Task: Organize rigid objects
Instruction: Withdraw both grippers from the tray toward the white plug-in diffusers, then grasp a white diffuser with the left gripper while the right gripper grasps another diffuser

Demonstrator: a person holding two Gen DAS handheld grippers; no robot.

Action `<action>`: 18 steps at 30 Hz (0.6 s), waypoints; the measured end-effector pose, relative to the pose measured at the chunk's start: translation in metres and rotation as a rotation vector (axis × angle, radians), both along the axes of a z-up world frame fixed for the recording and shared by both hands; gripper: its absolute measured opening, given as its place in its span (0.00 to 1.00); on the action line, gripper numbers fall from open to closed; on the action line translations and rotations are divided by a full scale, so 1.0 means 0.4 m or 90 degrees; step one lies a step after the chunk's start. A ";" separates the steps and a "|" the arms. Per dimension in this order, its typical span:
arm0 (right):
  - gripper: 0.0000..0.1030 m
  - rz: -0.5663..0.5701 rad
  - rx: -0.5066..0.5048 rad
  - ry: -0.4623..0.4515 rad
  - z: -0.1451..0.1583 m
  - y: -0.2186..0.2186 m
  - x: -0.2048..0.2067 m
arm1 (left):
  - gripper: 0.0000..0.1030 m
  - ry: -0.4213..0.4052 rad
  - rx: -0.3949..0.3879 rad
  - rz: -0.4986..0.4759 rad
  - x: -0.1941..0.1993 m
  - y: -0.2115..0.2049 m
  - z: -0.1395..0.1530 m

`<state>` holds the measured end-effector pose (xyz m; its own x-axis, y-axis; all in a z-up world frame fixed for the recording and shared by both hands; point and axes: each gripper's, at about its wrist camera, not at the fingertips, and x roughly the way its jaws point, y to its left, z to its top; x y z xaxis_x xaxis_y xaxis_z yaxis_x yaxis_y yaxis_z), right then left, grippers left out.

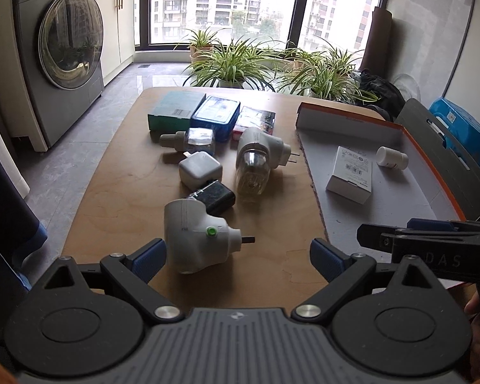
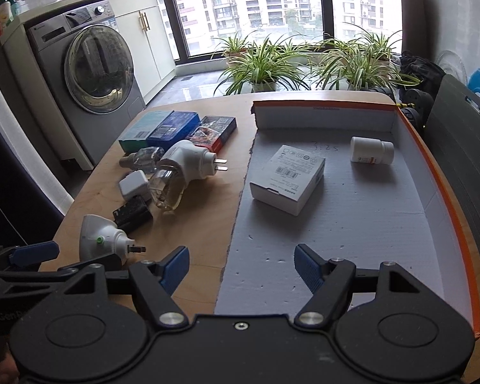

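Your left gripper (image 1: 238,256) has its blue pads spread wide and holds nothing. Right in front of it, a bit toward its left pad, lies the white plastic plug-in heater with the small green light (image 1: 196,235) on the wooden table (image 1: 272,272). Its fat round end sits close to your left pad, and its thin dark prong points across toward your right pad, so the long way of it runs sideways across the jaws, not away from you. I think you should turn the wrist or close on the fat white body, or the pads may only nip the ends. Your right gripper (image 2: 241,264) is also spread apart and empty; it hangs over the near edge of the grey foam tray with the orange rim (image 2: 352,224), where a white cardboard box (image 2: 288,179) and a small white pill bottle (image 2: 371,150) already lie farther ahead. The heater lies off past that gripper's left pad, so your left hand is nearer to it.
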<state>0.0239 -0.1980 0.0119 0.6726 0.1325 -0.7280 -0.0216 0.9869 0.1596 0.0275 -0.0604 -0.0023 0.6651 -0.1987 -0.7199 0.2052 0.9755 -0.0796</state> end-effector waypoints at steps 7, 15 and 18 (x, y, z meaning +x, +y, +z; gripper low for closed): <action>0.84 -0.002 0.010 0.007 -0.017 0.001 0.005 | 1.00 0.020 0.001 0.026 0.007 0.053 -0.045; 0.84 -0.004 0.012 0.007 -0.023 -0.002 0.008 | 1.00 0.004 0.024 0.020 0.059 0.023 -0.077; 0.83 -0.010 0.014 0.007 -0.025 -0.009 0.011 | 1.00 -0.004 0.041 0.018 0.081 0.008 -0.096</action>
